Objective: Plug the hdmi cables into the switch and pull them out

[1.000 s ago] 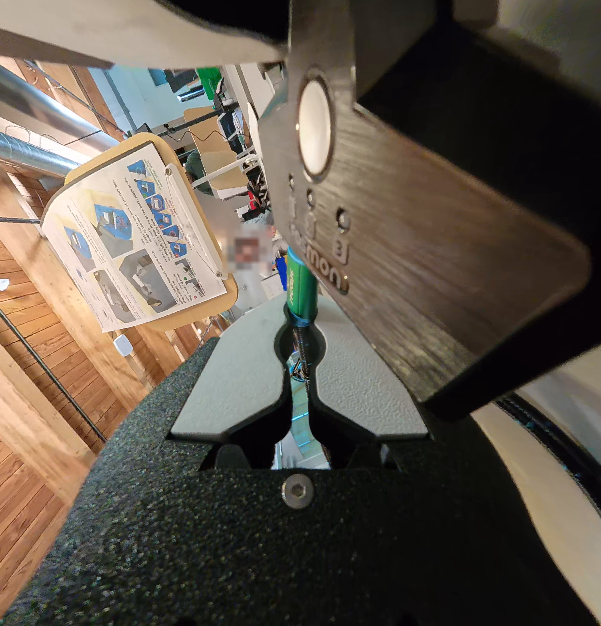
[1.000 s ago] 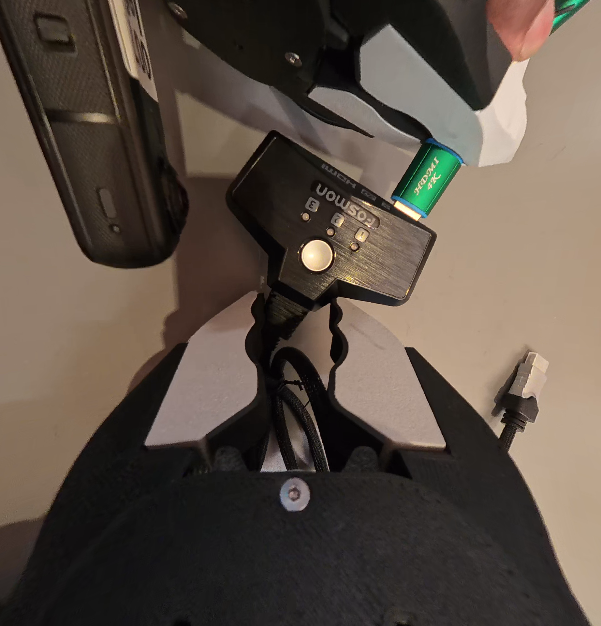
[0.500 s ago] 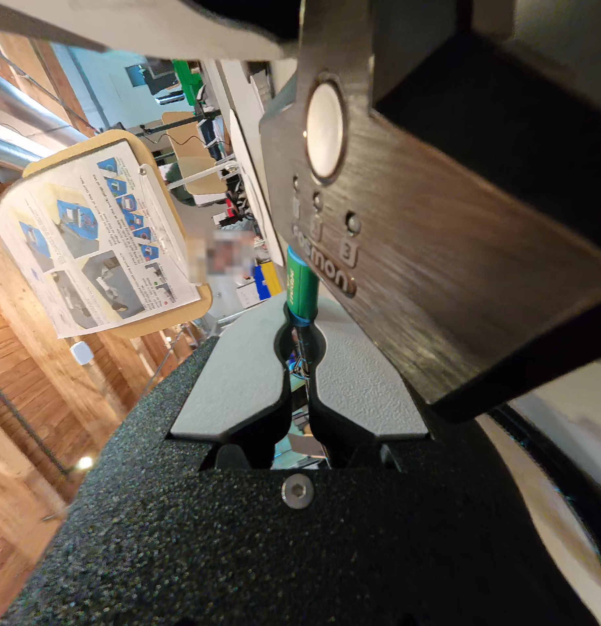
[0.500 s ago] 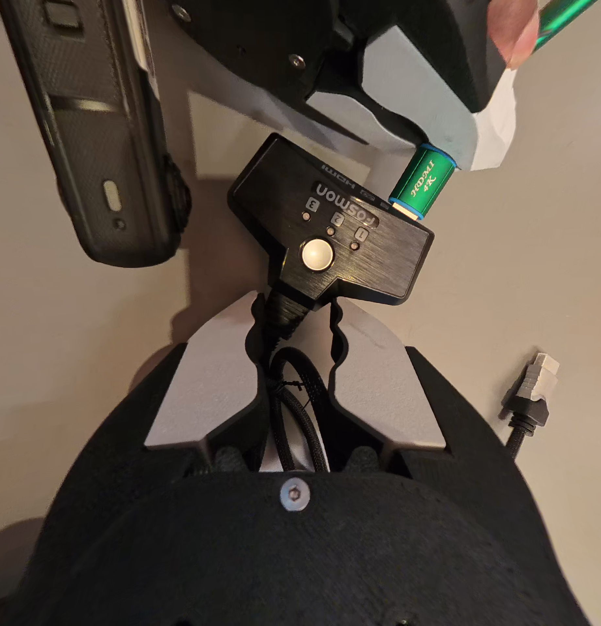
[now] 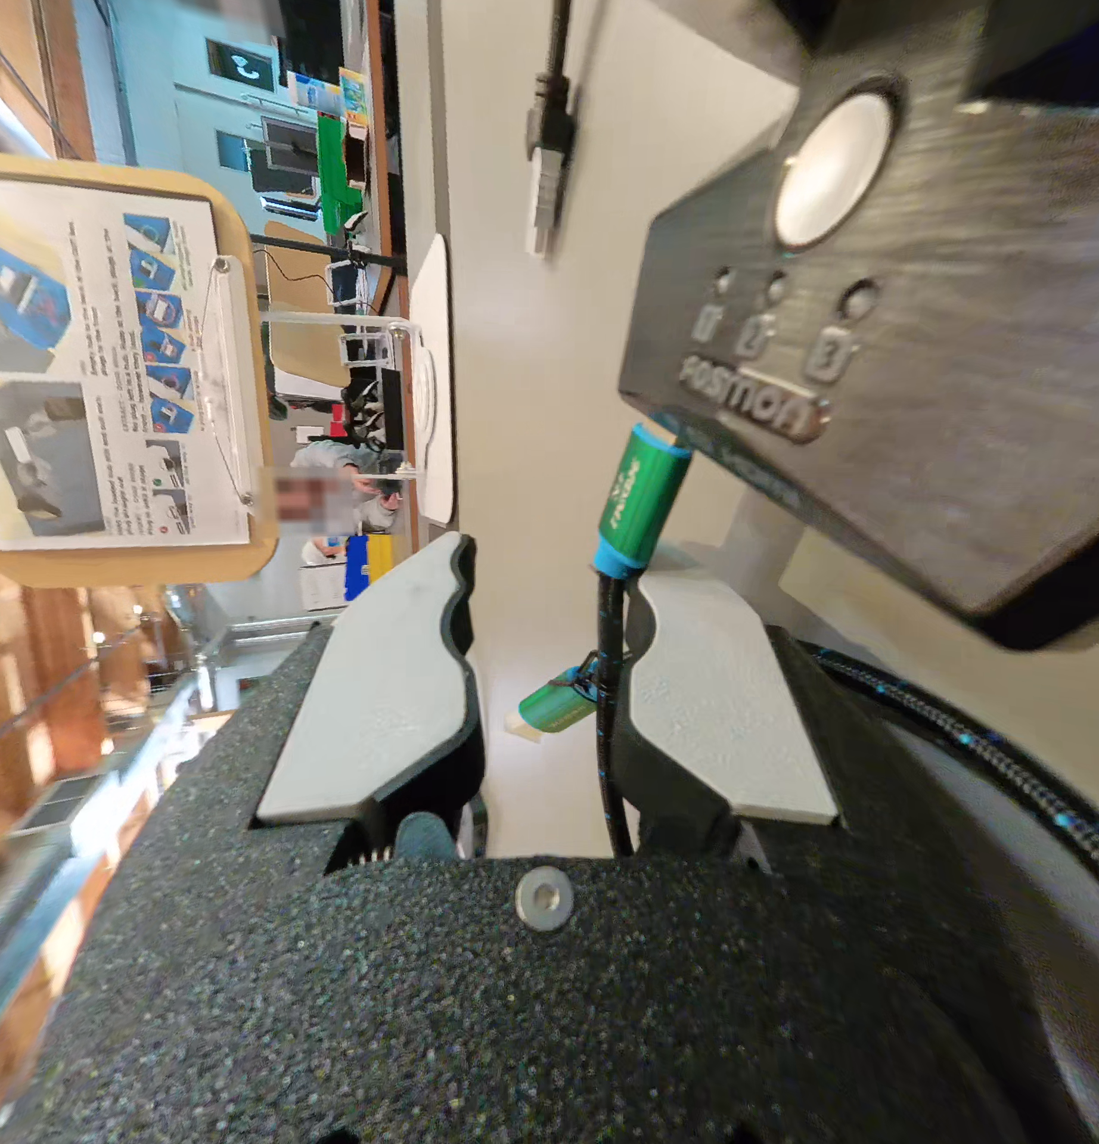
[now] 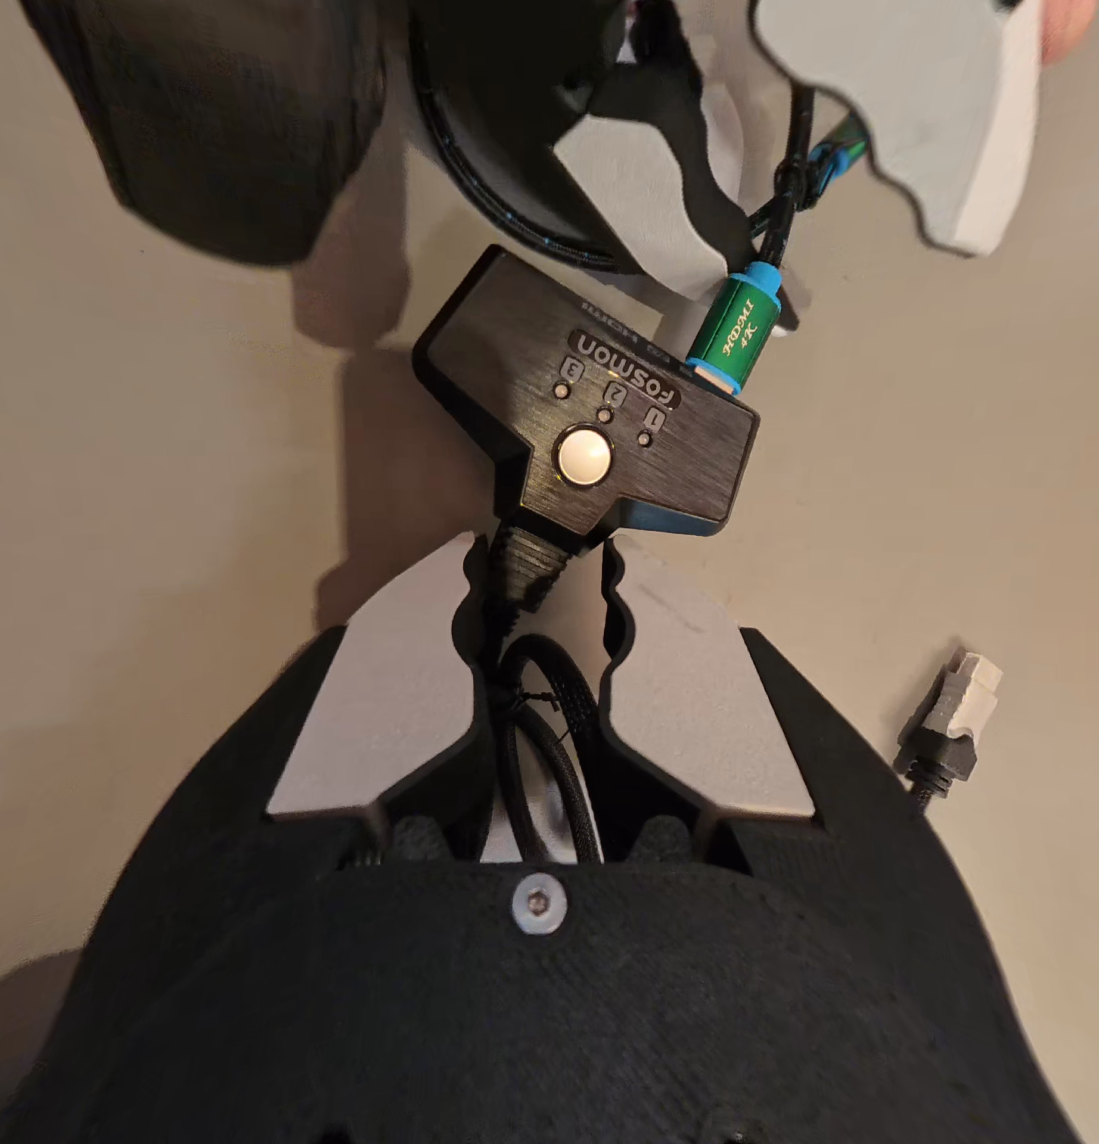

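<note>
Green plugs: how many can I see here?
2. One green plug is pushed into the black switch box. The other lies loose on the table, seen between the open left gripper's fingers. More could be hidden behind the grippers.

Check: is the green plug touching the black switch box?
Touching. In the right wrist view the green plug has its metal tip seated in the far edge of the black switch box; the left wrist view shows no gap there either.
</note>
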A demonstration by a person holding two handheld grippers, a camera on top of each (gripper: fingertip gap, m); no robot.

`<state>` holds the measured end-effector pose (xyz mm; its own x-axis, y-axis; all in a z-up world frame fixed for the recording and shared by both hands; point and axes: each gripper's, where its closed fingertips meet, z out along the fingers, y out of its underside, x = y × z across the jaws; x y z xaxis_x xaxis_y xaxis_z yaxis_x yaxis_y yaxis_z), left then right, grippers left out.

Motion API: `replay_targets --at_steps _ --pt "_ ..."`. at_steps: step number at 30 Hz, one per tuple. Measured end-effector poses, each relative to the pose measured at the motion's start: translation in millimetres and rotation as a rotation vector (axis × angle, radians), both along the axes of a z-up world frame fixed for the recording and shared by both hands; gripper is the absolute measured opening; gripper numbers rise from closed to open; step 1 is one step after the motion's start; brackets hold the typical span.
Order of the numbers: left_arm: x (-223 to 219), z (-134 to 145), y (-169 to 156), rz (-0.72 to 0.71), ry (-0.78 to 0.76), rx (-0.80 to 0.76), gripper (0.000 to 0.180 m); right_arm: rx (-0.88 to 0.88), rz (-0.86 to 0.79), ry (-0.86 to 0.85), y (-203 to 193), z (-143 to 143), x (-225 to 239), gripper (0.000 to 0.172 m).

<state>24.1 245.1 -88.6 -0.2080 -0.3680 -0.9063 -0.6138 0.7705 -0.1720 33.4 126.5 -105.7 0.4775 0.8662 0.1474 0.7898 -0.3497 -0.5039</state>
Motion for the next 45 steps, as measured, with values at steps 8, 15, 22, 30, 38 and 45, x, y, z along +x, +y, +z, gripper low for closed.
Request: replay_targets --at_steps 8,15,22,30,38,45 --pt "-3.8 7.6 1.9 -0.005 -0.192 -0.449 0.069 0.033 0.035 -0.125 4.6 3.3 10.1 0.038" --pt "-2.9 2.6 2.5 0.019 -0.276 -0.789 0.066 0.101 0.042 -0.284 14.5 11.9 31.4 0.045" --pt "-3.2 -12.0 3.8 0.071 -0.204 -0.728 0.068 0.209 -0.006 -0.377 29.3 42.6 40.3 0.046" --pt "-6.5 3.4 16.7 0.110 -0.323 -0.785 0.067 0.517 -0.094 -0.274 38.6 101.7 9.5 0.046" --pt "-27.8 27.0 28.0 0.173 -0.522 -0.824 0.059 0.543 -0.138 -0.082 -32.2 96.0 -39.5 0.042" --pt "-60.3 41.7 19.0 0.198 -0.651 -0.835 0.041 0.336 -0.242 0.021 -60.0 17.4 -40.7 0.043"
